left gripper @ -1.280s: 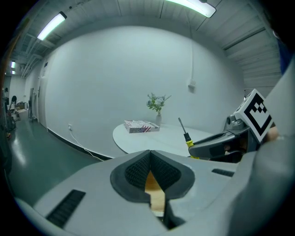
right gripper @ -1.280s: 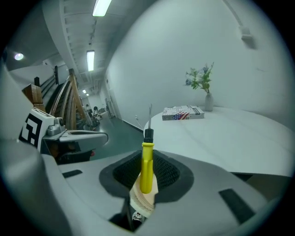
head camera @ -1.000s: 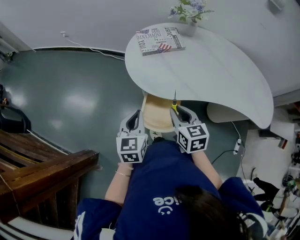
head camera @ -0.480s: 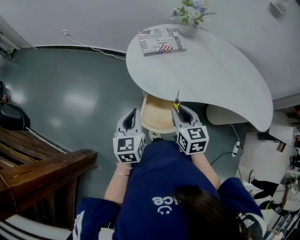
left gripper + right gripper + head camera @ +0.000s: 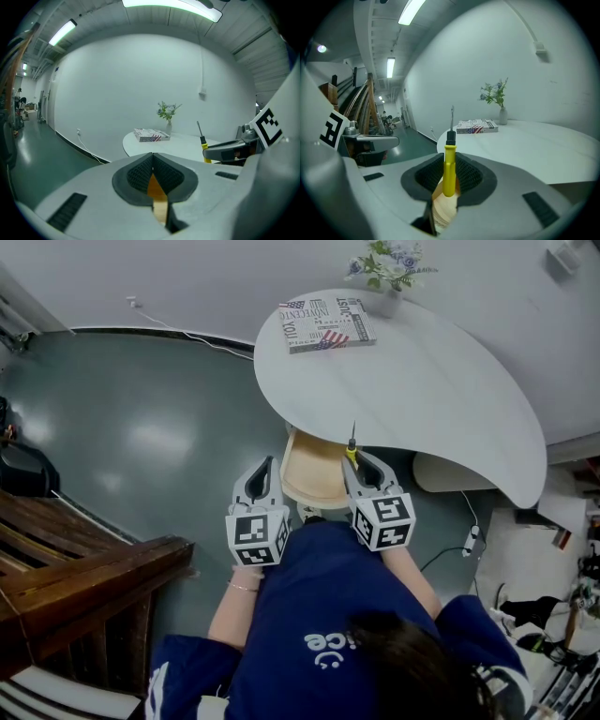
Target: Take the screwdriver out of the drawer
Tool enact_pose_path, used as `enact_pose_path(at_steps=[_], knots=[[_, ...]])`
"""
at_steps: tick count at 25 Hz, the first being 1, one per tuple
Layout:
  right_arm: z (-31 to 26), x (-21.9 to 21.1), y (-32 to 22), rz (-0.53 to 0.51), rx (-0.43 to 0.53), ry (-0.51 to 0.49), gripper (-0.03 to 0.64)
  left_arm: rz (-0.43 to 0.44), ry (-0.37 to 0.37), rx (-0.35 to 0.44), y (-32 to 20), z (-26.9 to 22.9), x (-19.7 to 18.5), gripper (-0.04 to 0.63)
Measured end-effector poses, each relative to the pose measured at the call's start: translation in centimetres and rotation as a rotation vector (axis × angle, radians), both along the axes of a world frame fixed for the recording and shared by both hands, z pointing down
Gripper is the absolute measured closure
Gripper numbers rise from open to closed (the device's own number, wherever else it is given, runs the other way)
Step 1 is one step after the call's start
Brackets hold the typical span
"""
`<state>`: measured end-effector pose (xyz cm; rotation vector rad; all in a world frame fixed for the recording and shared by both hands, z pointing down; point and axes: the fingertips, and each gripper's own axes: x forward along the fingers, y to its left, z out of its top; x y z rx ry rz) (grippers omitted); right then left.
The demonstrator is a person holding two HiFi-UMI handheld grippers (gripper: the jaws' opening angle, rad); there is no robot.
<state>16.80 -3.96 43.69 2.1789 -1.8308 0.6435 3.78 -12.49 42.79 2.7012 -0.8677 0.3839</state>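
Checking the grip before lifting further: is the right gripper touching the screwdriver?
Touching. The right gripper view shows the right gripper pressing both pads on the yellow handle of the screwdriver.

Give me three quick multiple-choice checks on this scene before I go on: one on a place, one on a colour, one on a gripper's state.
1. Where on the white table does the book lie?
A. at the far end, beside the vase
B. in the middle, away from the vase
C. at the near edge, farthest from the vase

2. What colour is the handle of the screwdriver?
A. red
B. yellow
C. blue

3. How does the right gripper stand?
A. open, nothing between the jaws
B. shut on nothing
C. shut on the screwdriver

Answers:
1 A: the head view shows the book lying next to the vase of flowers at the far end.
2 B: the right gripper view shows a yellow handle.
3 C: the dark pads press on the handle, and the shaft points up.
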Motion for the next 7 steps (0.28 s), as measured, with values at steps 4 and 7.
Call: enact_pose_path(at_steps=[4,7], knots=[[0.11,0.12,-0.35,-0.008,0.001,-0.001,0.534,-0.001,-0.005,-0.003,-0.18,0.22,0.18,0.591],[0.19,0.24,-0.56,-0.012,0.000,-0.004,0.534,-0.001,-0.007,-0.005,-0.37,0.28,0.37,0.591]])
